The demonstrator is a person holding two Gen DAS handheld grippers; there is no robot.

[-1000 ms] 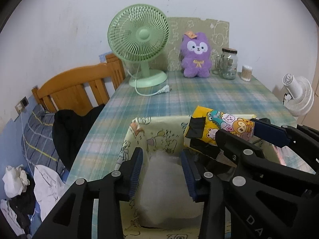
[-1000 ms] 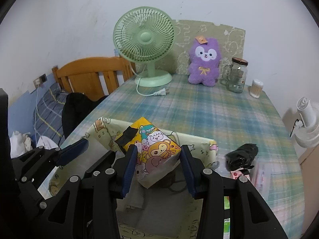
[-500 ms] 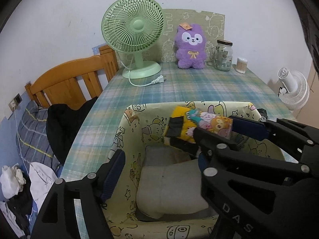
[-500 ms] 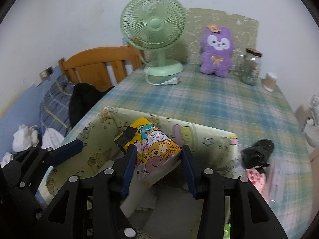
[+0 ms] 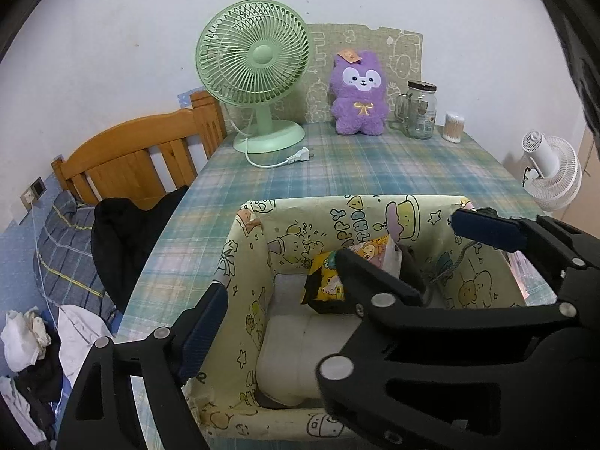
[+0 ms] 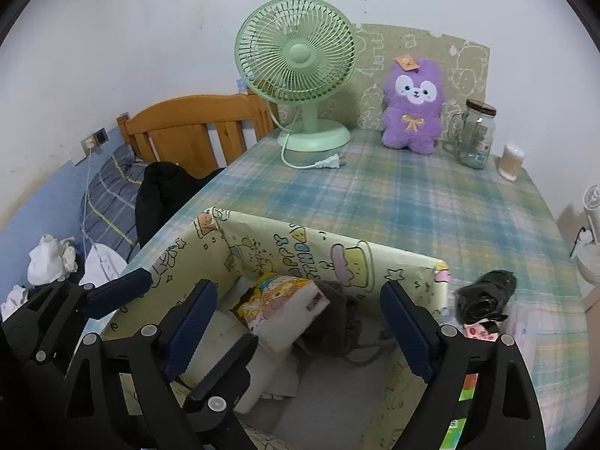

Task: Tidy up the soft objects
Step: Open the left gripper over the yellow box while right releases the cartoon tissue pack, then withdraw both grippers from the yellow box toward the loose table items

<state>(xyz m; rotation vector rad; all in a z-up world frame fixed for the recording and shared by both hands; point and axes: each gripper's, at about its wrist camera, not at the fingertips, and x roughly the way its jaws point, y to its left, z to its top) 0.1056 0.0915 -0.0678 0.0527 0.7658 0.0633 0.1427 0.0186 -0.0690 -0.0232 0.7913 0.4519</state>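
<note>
- The right wrist view is showing the right gripper (image 6: 298, 332) hanging over the cartoon-print storage box (image 6: 405, 262) at the near edge of the table (image 6: 412, 202); its jaws have just been opening and are standing wide apart, with nothing pressed between the pads.
- The cartoon tissue pack (image 6: 279, 307) is lying tilted inside the box, leaning on a dark grey cloth (image 6: 337, 318) and a pale folded item (image 6: 258, 382), free of both pads.
- The left wrist view is showing the left gripper (image 5: 285, 322), whose jaws have likewise just been opening; they are gaping over the box's left wall, holding nothing, with the pale bundle (image 5: 300, 356) resting below them.
- The pack is looking light and squashy, with a slick printed wrapper, so a grip across its short sides, near the middle, is probably going to hold best; pinching a corner is likely to let it slip or crumple.
- The grey cloth is looking limp and would probably bunch and trail its cord if lifted by an edge.
- A black crumpled bag (image 6: 483, 294) is sitting outside the box, just beside its right wall, on top of some pink packets (image 6: 483, 332).
- The purple plush toy (image 6: 412, 105) is sitting upright at the far edge of the table, between the green fan (image 6: 300, 60) and the glass jar (image 6: 476, 135), well apart from the box; being bulky and soft, it is likely wanting a wide squeeze round the body.
</note>
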